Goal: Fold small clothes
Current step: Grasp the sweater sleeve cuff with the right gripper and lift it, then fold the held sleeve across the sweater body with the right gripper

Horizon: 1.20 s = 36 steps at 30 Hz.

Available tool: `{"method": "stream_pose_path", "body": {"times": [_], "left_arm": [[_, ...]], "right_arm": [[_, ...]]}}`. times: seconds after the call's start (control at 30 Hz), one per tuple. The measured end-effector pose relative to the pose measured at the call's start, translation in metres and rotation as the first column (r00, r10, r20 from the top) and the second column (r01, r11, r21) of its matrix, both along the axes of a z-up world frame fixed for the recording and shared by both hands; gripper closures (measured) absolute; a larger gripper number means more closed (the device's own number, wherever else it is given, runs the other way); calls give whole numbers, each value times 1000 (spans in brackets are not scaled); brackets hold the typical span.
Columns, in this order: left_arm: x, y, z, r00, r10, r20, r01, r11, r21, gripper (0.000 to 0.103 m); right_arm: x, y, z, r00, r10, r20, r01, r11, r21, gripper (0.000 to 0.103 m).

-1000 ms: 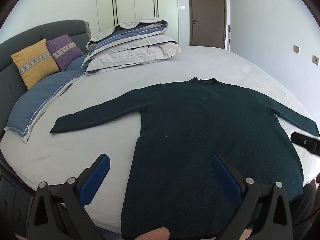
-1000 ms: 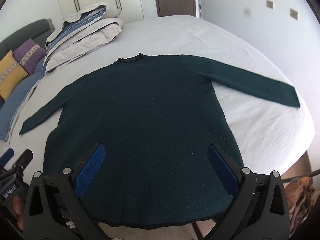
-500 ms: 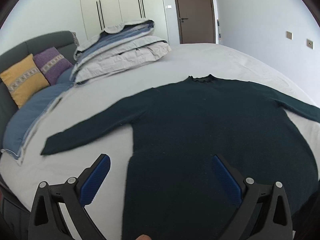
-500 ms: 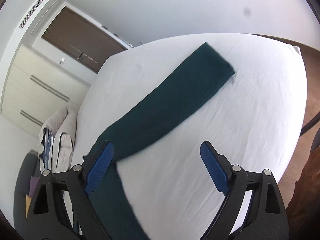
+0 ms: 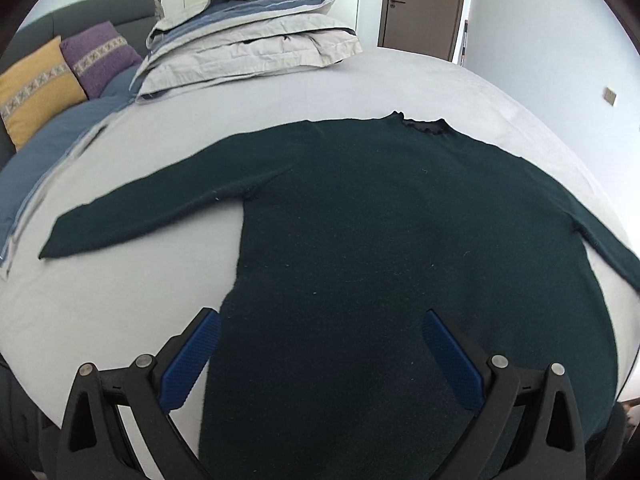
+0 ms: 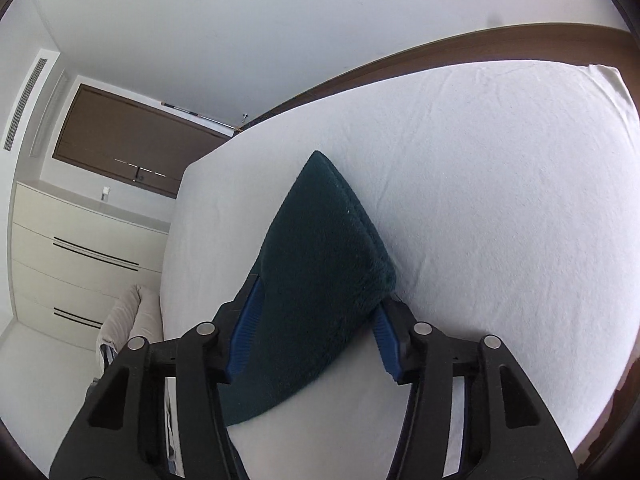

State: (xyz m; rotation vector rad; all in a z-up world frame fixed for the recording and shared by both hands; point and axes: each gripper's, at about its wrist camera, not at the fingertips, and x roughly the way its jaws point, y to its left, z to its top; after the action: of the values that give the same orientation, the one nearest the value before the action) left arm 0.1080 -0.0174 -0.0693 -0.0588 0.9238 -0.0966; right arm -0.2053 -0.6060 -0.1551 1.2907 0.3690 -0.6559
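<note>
A dark green long-sleeved sweater (image 5: pixel 400 240) lies flat on the white bed (image 5: pixel 120 312), neck away from me, both sleeves spread out. My left gripper (image 5: pixel 320 344) is open and hovers over the sweater's lower left hem, touching nothing. In the right wrist view the end of the sweater's right sleeve (image 6: pixel 320 260) lies between the blue pads of my right gripper (image 6: pixel 316 320). The jaws stand apart on either side of the cuff, low over the sheet, not clamped.
A folded grey and blue duvet (image 5: pixel 248 40) lies at the head of the bed. Yellow (image 5: pixel 32 88) and purple (image 5: pixel 100 60) cushions lean on the grey headboard at left. The bed's edge and wooden floor (image 6: pixel 440 52) lie beyond the right sleeve.
My right gripper has swung off the sweater's body to the right sleeve end and come down around the cuff, jaws narrower. My left gripper has moved in closer over the hem.
</note>
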Motion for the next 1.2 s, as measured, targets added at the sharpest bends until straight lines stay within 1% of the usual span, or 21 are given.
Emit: {"method": "stream_pose_path", "body": {"times": [0.03, 0.07, 0.13, 0.27, 0.33, 0.37, 0.43, 0.5, 0.6, 0.63, 0.67, 0.73, 0.8, 0.87, 0.9, 0.93, 0.97, 1.0, 1.03, 1.1, 1.2], "left_arm": [[3, 3, -2, 1000, -14, -12, 13, 999, -53, 1], [6, 4, -3, 999, -24, -22, 22, 996, -90, 1], [12, 7, -6, 998, -43, -40, 36, 987, -160, 5], [28, 14, -9, 996, -72, -57, 52, 952, -300, 9], [35, 19, -8, 995, -77, -56, 53, 935, -351, 9], [38, 21, -8, 996, -75, -54, 49, 927, -373, 9], [44, 27, -8, 996, -73, -57, 43, 907, -418, 9], [51, 36, -10, 996, -68, -61, 31, 883, -469, 9], [59, 48, -10, 997, -52, -59, 14, 855, -518, 9], [61, 52, -11, 997, -45, -58, 8, 849, -528, 9], [63, 56, -11, 998, -38, -59, 1, 843, -538, 9], [68, 64, -13, 997, -32, -66, -11, 828, -561, 9], [71, 69, -14, 997, -34, -69, -12, 817, -577, 9], [76, 72, -15, 996, -38, -76, -13, 815, -579, 9], [78, 71, -15, 996, -43, -81, -13, 812, -584, 9], [81, 71, -17, 995, -50, -88, -12, 807, -591, 8], [84, 69, -17, 994, -57, -93, -10, 800, -600, 8], [87, 65, -16, 993, -68, -94, -4, 795, -607, 8], [89, 60, -14, 992, -81, -94, 7, 791, -612, 8], [99, 45, -14, 990, -110, -92, 31, 788, -615, 7], [118, 18, -19, 983, -148, -108, 51, 787, -615, 7]], "right_arm": [[2, -5, -3, 1000, -4, -11, 4, 1000, 1, 75], [5, -7, -4, 1000, -3, -23, 3, 1000, -10, 78], [16, -5, 3, 998, 13, -68, -17, 998, -54, 95], [62, 21, 36, 983, 134, -124, -158, 966, -204, 96], [99, 55, 57, 959, 231, -162, -269, 921, -282, 96], [121, 74, 67, 941, 283, -188, -331, 886, -325, 96], [165, 119, 86, 895, 391, -214, -445, 811, -381, 96], [205, 171, 96, 836, 496, -237, -548, 724, -419, 96], [261, 250, 94, 727, 631, -271, -675, 587, -447, 96], [285, 273, 106, 692, 666, -278, -707, 550, -445, 96], [301, 295, 97, 657, 697, -288, -737, 514, -438, 96], [324, 352, 83, 600, 738, -309, -784, 465, -410, 96], [343, 382, 48, 541, 778, -320, -830, 433, -352, 96], [341, 430, 10, 494, 790, -364, -866, 409, -288, 95], [341, 463, -4, 469, 800, -374, -881, 394, -262, 92], [338, 500, -24, 443, 818, -368, -895, 376, -241, 84], [337, 529, -37, 429, 830, -356, -902, 371, -222, 79], [341, 546, -50, 433, 835, -338, -900, 378, -219, 68], [325, 551, -58, 450, 835, -317, -890, 392, -233, 54], [306, 544, -47, 495, 821, -286, -864, 429, -264, 45], [274, 508, -32, 538, 811, -230, -837, 481, -260, 45]]}}
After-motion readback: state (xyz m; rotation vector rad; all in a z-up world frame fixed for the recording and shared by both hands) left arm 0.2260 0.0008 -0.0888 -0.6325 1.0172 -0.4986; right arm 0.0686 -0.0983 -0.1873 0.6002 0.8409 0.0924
